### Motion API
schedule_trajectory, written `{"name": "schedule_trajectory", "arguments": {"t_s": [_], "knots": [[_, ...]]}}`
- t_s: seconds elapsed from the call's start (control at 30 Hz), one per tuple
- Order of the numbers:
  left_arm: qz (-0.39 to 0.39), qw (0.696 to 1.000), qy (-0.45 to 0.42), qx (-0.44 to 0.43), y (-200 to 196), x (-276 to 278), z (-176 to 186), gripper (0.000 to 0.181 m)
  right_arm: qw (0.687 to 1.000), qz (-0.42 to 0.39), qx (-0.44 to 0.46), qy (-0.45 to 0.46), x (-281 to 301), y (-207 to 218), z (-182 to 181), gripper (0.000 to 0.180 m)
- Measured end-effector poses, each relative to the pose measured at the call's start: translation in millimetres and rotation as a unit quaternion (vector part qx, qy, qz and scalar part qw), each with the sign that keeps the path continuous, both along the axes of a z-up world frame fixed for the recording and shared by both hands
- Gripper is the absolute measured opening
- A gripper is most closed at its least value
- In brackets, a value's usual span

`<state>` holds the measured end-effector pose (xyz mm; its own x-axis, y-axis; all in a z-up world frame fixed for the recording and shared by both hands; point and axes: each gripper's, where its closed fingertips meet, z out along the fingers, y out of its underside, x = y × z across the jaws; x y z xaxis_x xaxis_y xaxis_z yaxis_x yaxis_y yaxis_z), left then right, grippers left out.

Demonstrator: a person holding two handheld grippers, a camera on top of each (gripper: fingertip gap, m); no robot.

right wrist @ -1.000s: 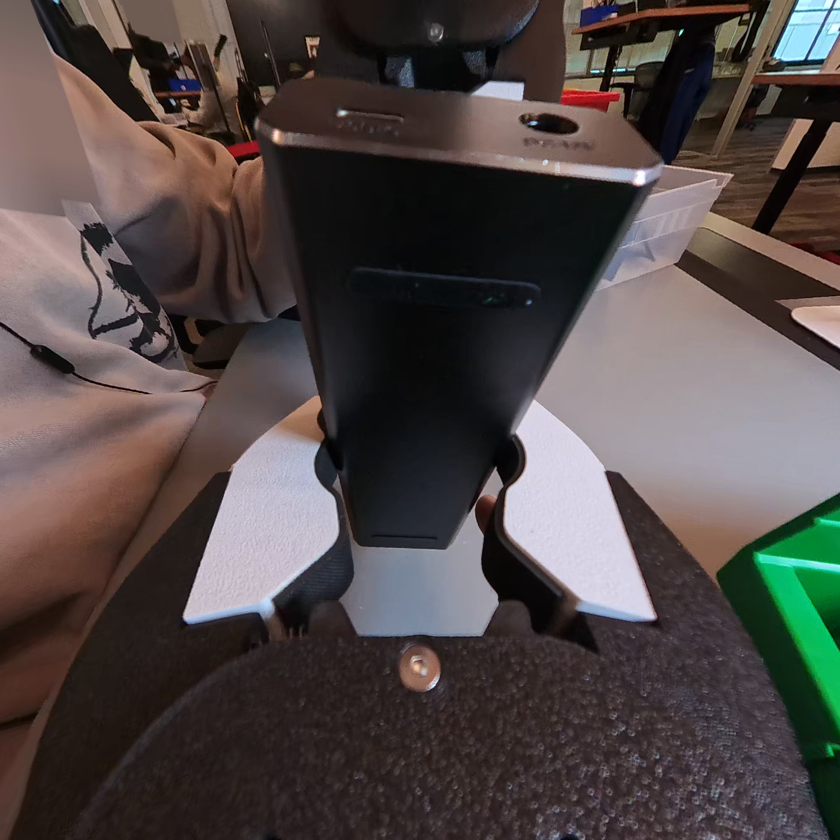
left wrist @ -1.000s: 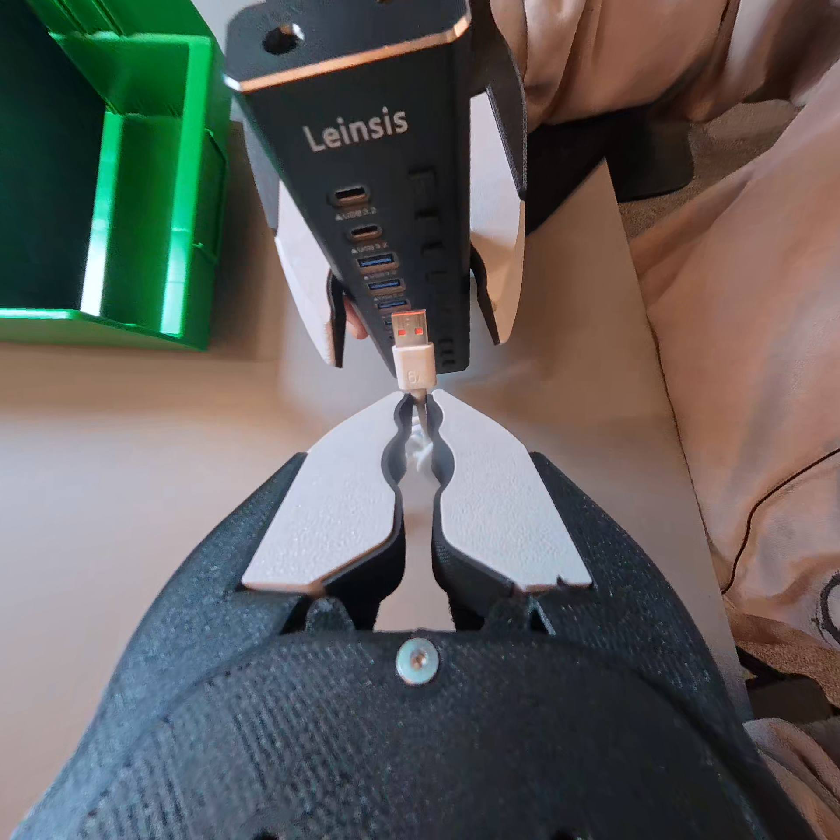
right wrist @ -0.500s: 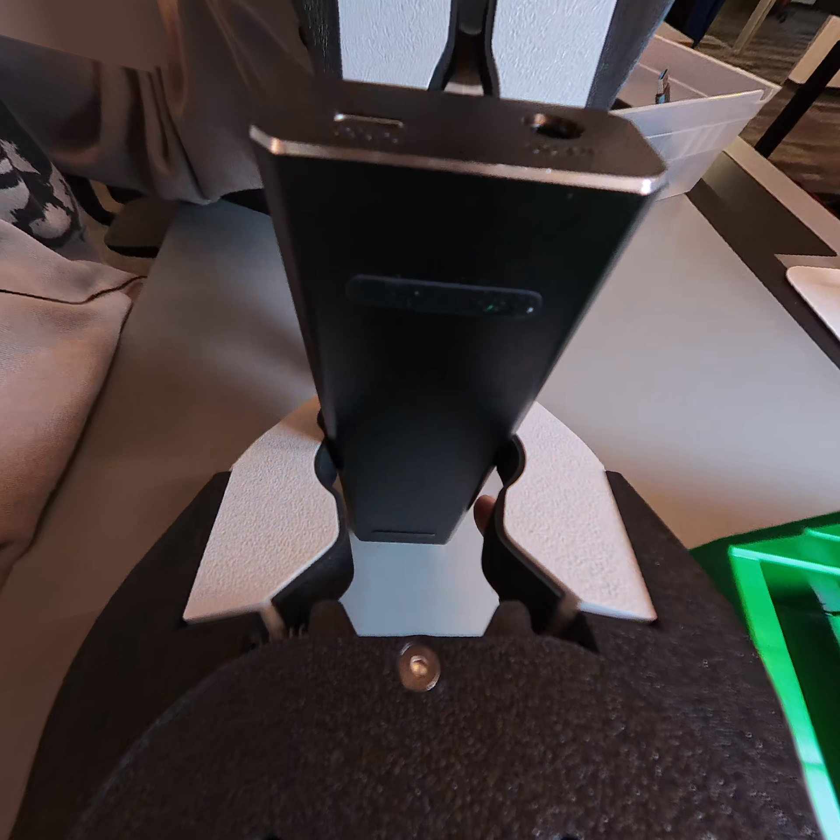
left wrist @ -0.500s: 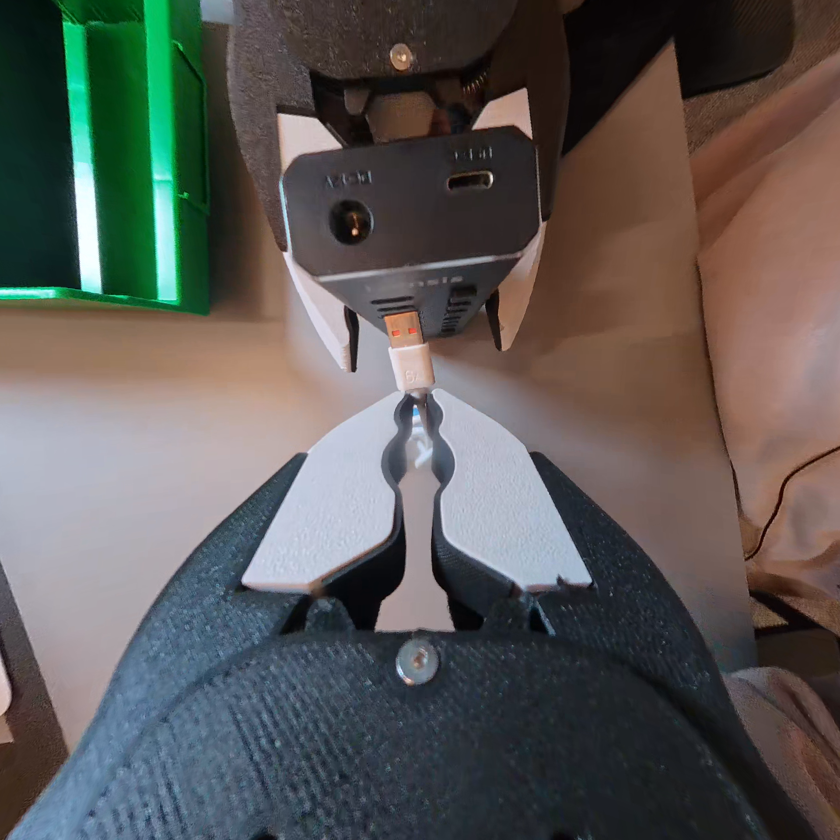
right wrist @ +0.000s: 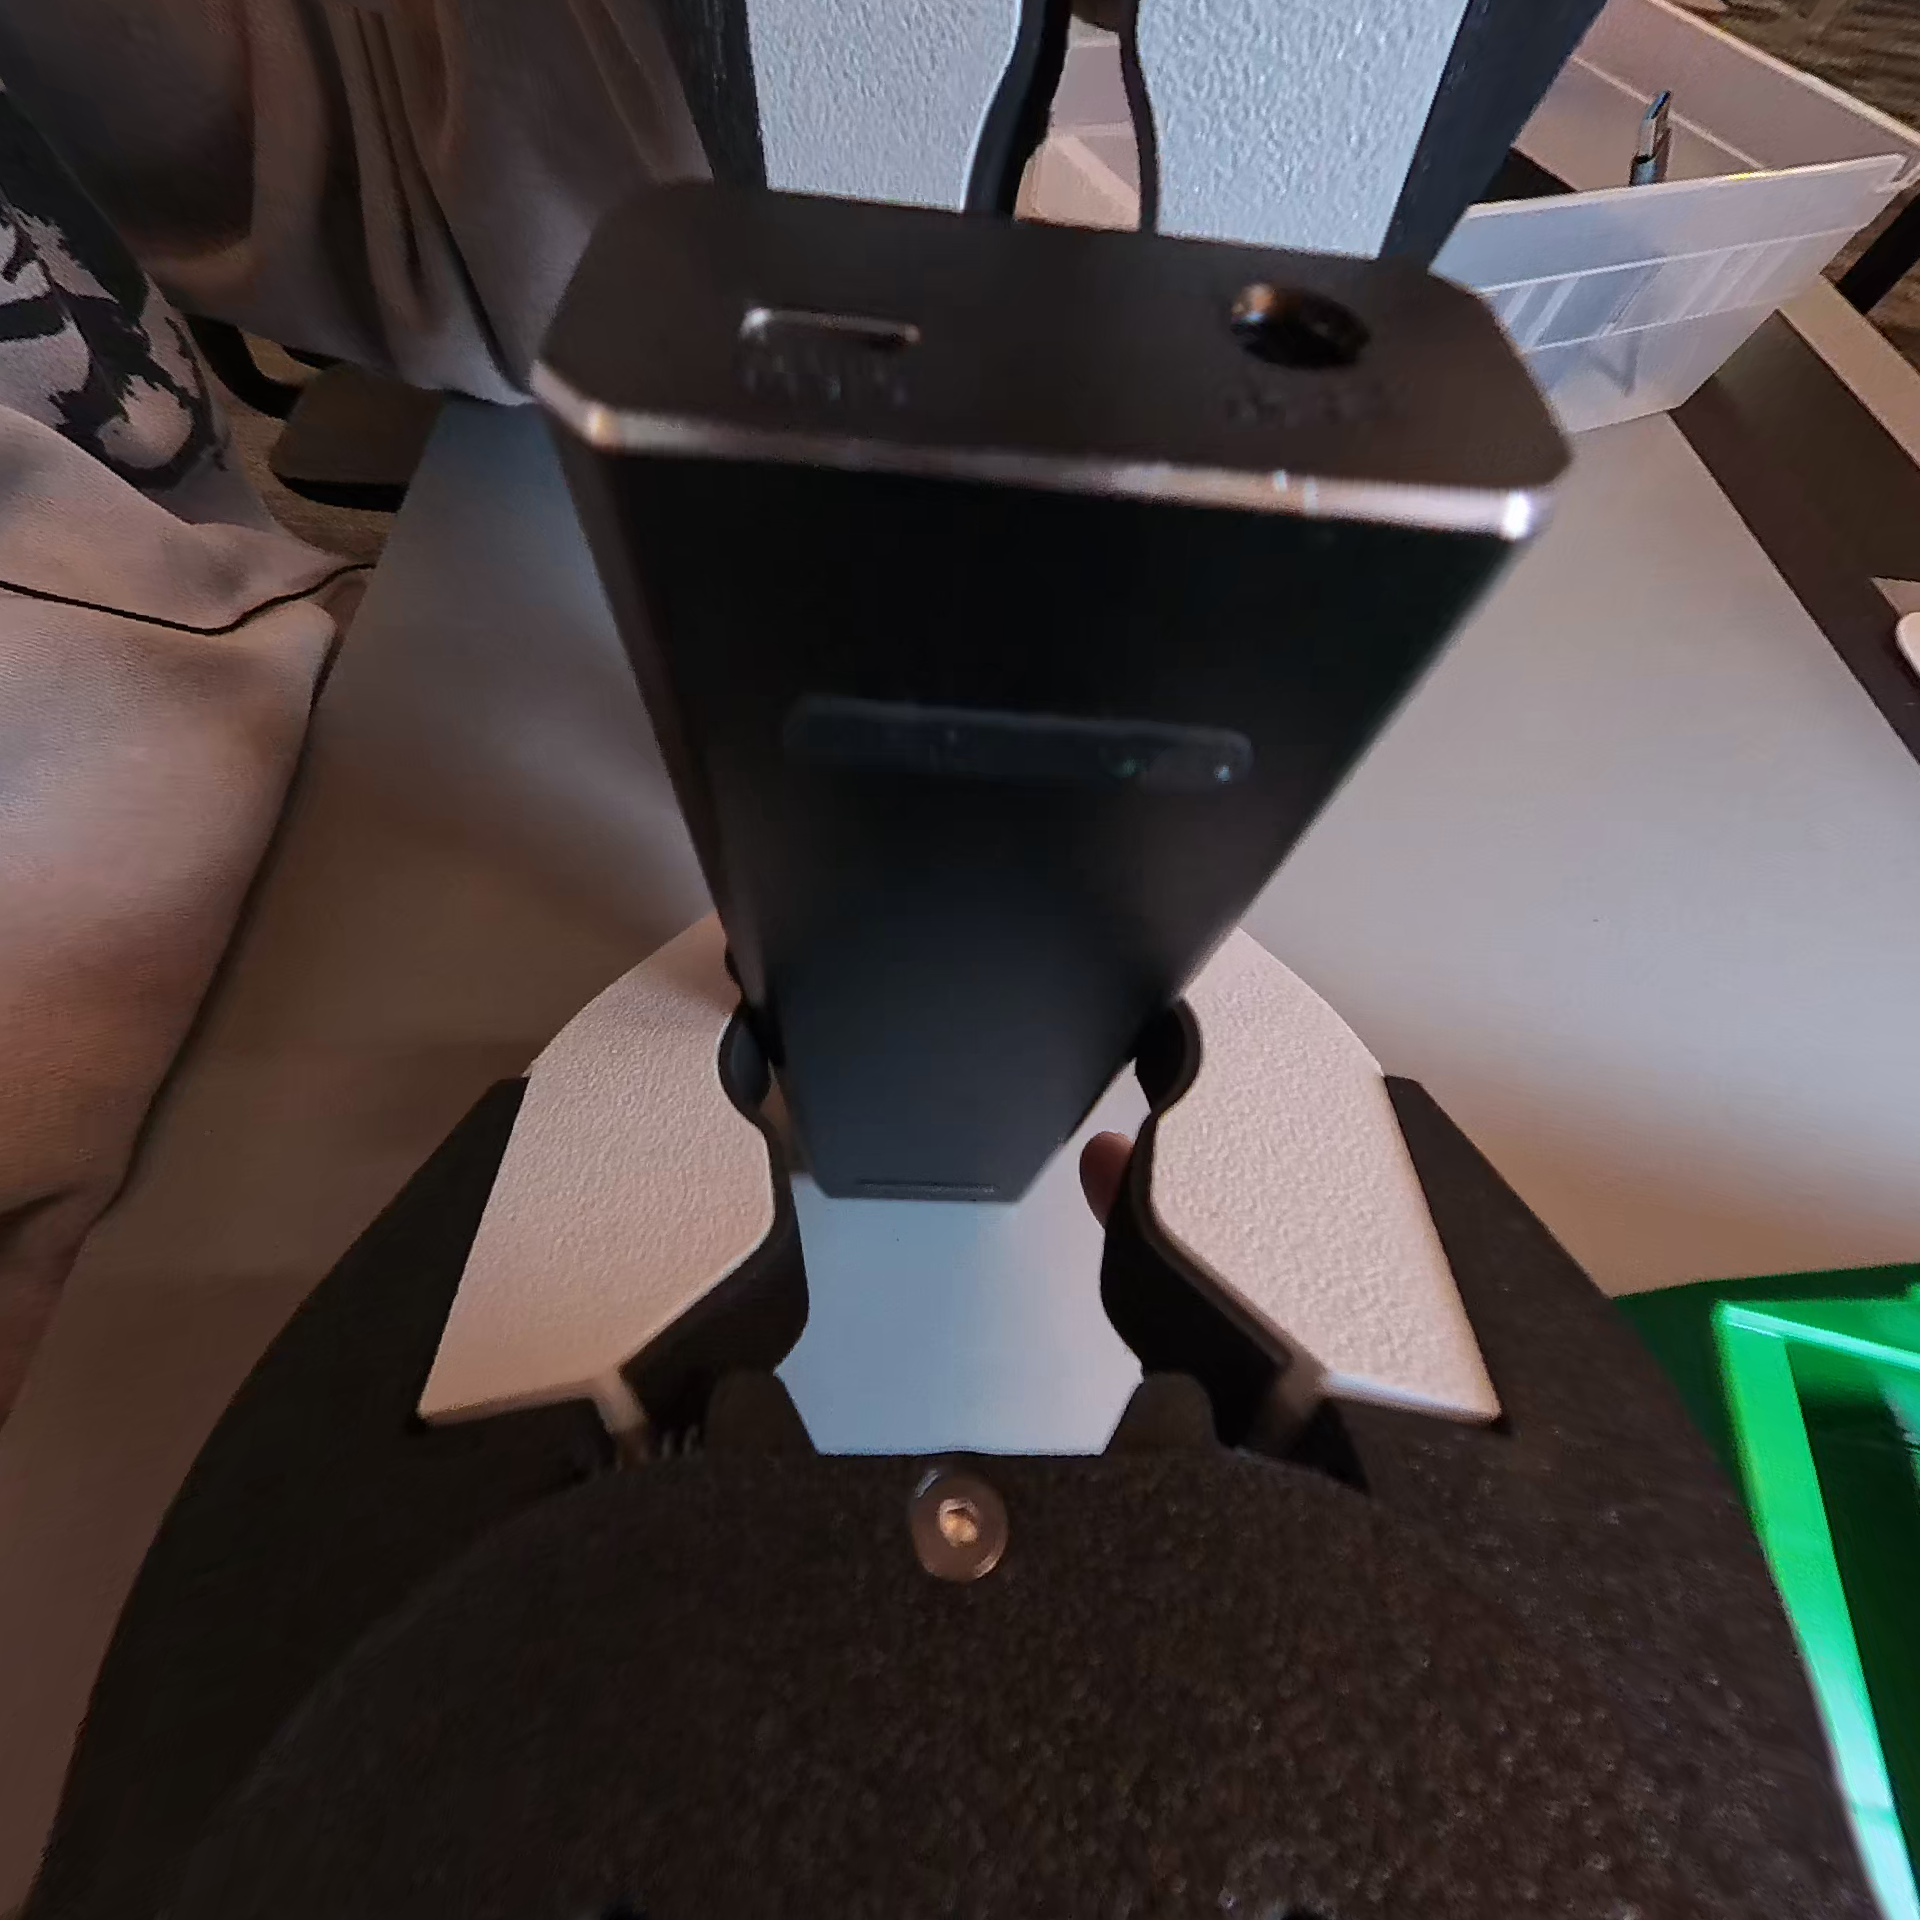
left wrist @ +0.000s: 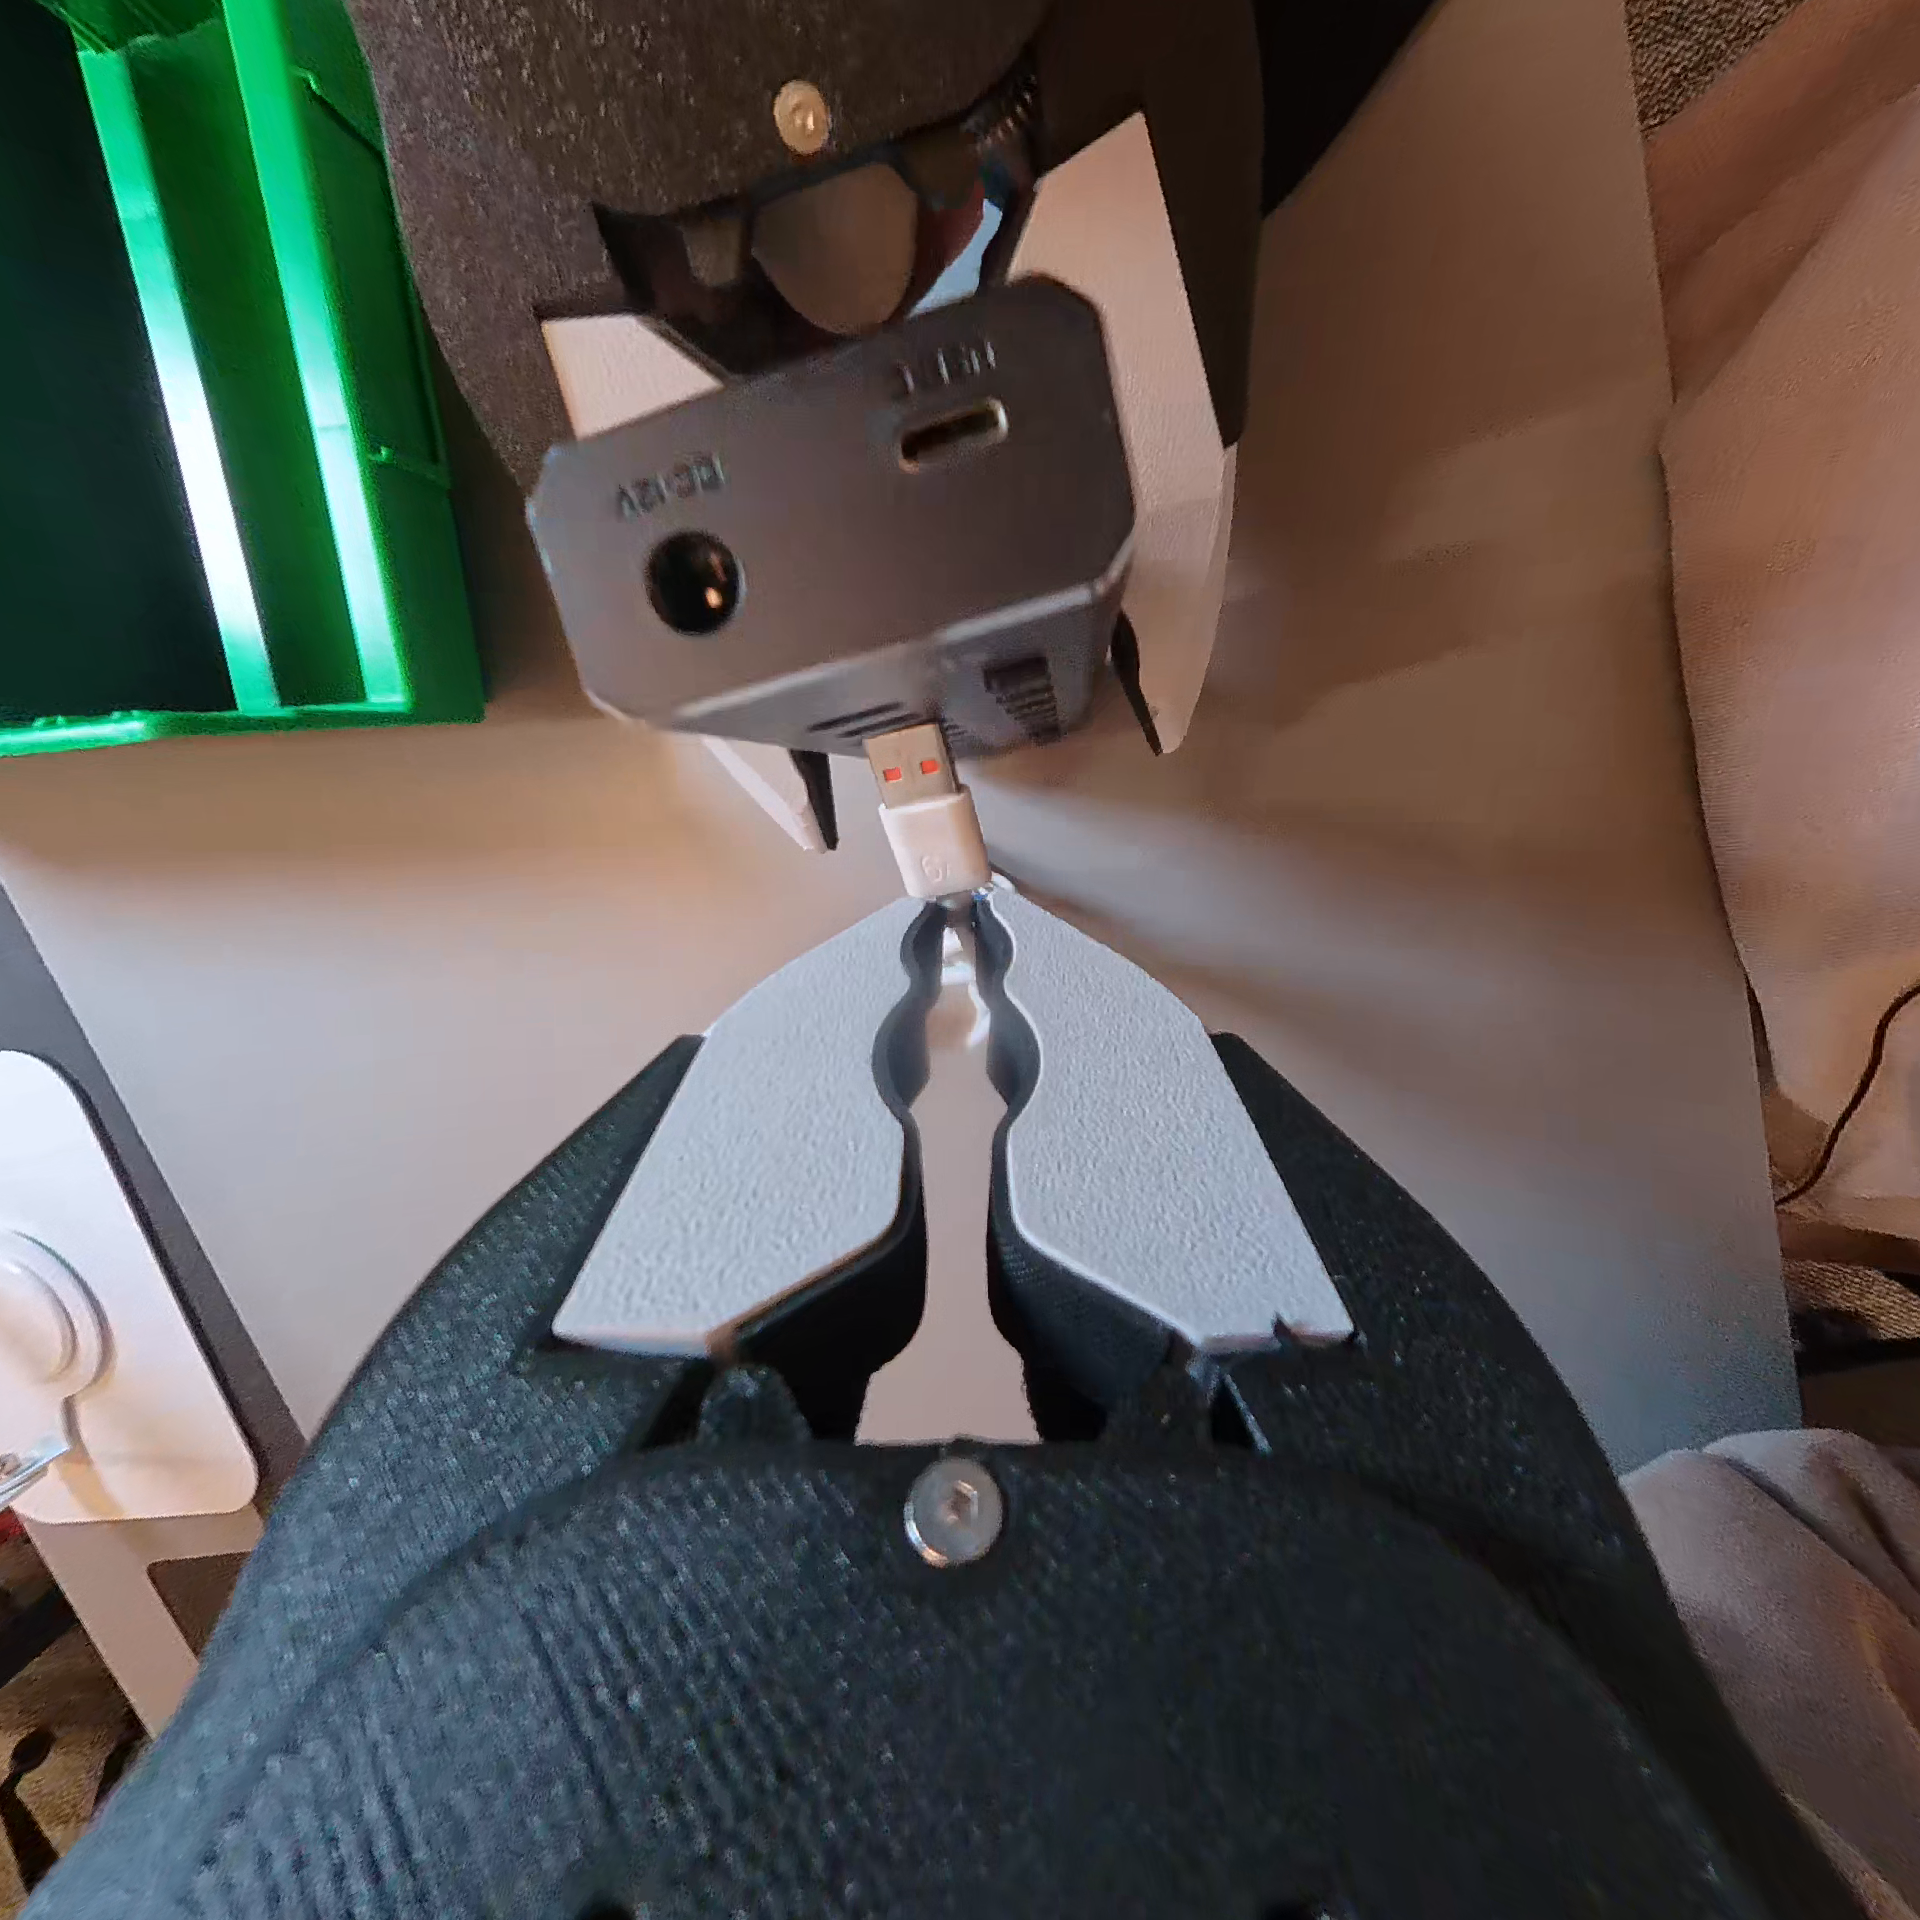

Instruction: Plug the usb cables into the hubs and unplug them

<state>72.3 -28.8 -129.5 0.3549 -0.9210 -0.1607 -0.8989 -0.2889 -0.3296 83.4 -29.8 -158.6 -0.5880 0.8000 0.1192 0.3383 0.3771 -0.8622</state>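
**Plug at the mouth of the hub**

The left gripper [left wrist: 951,914] has its fingers closed almost to touching, pinching the white usb cable [left wrist: 928,831] just behind the plug shell, so the metal tongue with its two orange marks points toward twelve o'clock. The right gripper [right wrist: 956,1049] has its fingers spread about the width of the dark hub [right wrist: 997,831] and is clamped on the hub's lower end, holding it up off the bench [right wrist: 1507,831]. In the left wrist view the hub [left wrist: 831,520] sits at twelve o'clock from the plug, end face turned toward the camera, with the port side foreshortened along its lower edge. The plug tip is right at that edge; whether it has entered a port I cannot tell.

To my eye the step in hand is insertion. It would go best if the right gripper held the hub rigid while the left drove the plug straight along its own axis, with no sideways lean. The tongue looks slightly tilted toward eleven o'clock, so squaring it to the slot first seems wise. The grip is on the cable's root, not the shell, so a hard push may buckle it; gentle, steady pressure suits better.

A green bin [left wrist: 260,416] stands at ten o'clock, clear of the work.
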Motion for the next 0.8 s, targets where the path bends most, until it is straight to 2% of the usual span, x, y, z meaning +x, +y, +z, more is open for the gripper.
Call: {"name": "schedule_trajectory", "arguments": {"t_s": [0.17,0.4,0.8], "knots": [[-0.002,1.0,-0.016,-0.003,1,6,0,0.006,1.0,0.002,0.019,-0.008,2,-1,-4,0.07],[-0.006,1.0,0.016,-0.008,-4,-2,-4,0.006,1.0,0.003,0.018,-0.015,1,-1,-6,0.07],[-0.009,0.989,0.145,-0.031,4,-9,-1,0.006,0.999,-0.024,0.022,-0.019,0,3,-4,0.07]]}}
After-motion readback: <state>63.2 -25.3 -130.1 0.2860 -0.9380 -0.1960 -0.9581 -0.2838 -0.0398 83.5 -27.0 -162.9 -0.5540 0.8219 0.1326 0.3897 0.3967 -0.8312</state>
